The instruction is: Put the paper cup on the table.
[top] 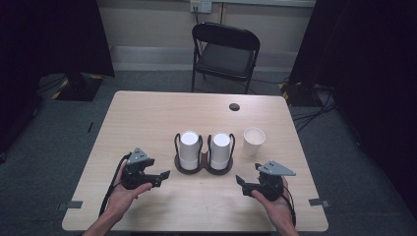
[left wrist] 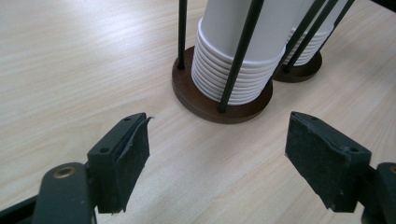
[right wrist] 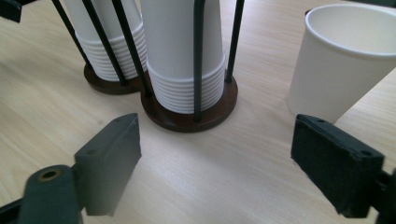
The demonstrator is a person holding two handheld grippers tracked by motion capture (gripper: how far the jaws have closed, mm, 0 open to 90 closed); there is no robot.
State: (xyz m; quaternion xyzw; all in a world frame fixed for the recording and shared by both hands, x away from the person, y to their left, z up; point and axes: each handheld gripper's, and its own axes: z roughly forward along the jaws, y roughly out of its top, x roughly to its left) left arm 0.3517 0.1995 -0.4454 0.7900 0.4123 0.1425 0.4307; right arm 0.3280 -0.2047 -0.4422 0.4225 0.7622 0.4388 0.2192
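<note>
A dark double cup holder with black wire loops stands mid-table and carries two upturned stacks of white paper cups, the left stack and the right stack. One single white paper cup stands upright just right of the holder. My left gripper is open, low over the table, a little left and in front of the holder. My right gripper is open too, right and in front of the holder. Nothing is between either pair of jaws.
The light wooden table has a dark cable hole near its far edge. A black folding chair stands behind the table. Tape marks lie at the front corners. Cables trail from both grippers over the table's near edge.
</note>
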